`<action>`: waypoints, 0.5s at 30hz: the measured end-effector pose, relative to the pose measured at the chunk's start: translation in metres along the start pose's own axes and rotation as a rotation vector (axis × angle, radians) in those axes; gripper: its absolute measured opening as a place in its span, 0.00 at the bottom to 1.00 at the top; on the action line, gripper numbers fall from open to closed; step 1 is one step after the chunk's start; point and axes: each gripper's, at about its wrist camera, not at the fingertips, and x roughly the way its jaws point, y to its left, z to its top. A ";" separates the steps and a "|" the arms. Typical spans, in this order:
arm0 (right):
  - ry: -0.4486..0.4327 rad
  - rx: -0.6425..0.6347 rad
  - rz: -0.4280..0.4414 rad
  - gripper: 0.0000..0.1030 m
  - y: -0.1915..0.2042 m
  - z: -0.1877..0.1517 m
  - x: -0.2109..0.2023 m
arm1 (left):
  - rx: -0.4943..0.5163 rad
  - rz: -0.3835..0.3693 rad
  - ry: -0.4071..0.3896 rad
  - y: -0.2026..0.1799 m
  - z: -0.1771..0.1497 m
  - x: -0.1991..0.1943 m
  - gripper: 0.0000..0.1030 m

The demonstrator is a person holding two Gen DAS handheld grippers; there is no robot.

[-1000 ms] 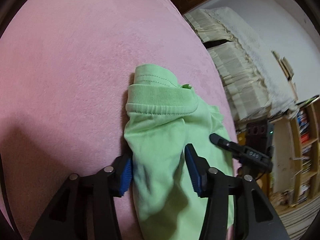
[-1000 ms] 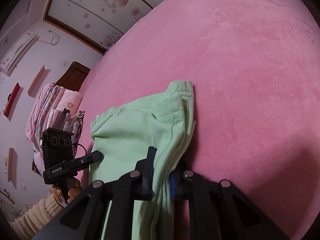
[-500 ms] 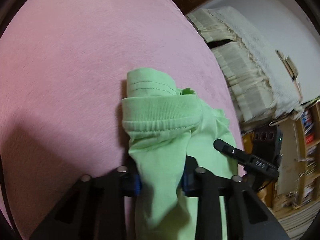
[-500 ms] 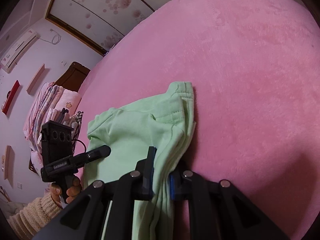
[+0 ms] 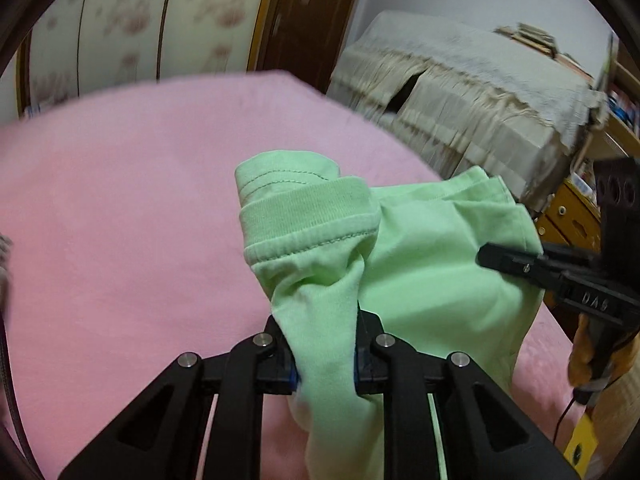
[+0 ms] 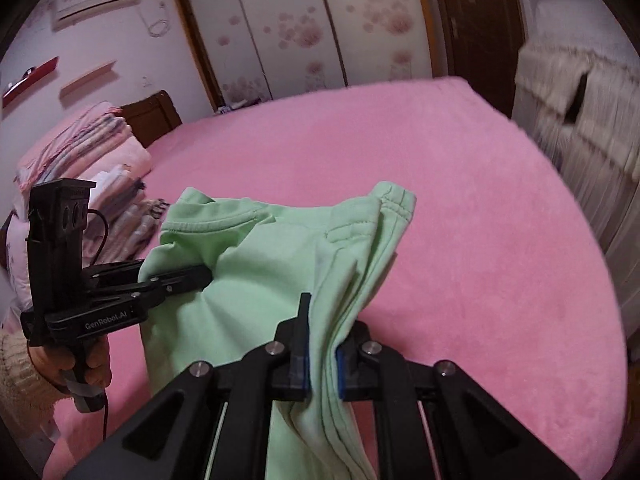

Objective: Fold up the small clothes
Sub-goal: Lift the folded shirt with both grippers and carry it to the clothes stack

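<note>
Up off the pink bed [image 6: 460, 184], we hold the green garment [image 6: 256, 280]: our left gripper [image 5: 325, 354] closing on one bunched side, right gripper [image 6: 322, 360] clamped on the other. At ten o'clock, folded bedding [image 6: 80, 152]; the garment's lower part is cut off.

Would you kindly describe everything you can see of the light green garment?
The light green garment is a small piece of soft knit with a ribbed, stitched band and hemmed edges. It is bunched and creased, hanging between two grips above the pink bed cover. The left gripper is closing on a gathered fold near the ribbed band, fabric between its pads. The right gripper is shut on several layers at the other side. Its lower part drops out of view.
</note>
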 end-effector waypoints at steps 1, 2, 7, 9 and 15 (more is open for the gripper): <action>-0.024 -0.024 -0.001 0.07 0.017 0.005 -0.017 | 0.021 0.016 -0.027 -0.005 0.003 -0.021 0.14; -0.041 -0.041 0.001 0.07 0.028 0.008 -0.029 | 0.037 0.030 -0.060 -0.008 0.006 -0.046 0.14; -0.141 -0.145 0.033 0.07 0.105 0.031 -0.092 | 0.053 0.086 -0.189 0.000 0.017 -0.156 0.15; -0.182 -0.195 0.055 0.07 0.141 0.041 -0.111 | 0.076 0.133 -0.229 0.010 0.022 -0.201 0.15; -0.263 -0.305 0.159 0.07 0.262 0.076 -0.131 | 0.170 0.373 -0.302 0.056 0.032 -0.325 0.16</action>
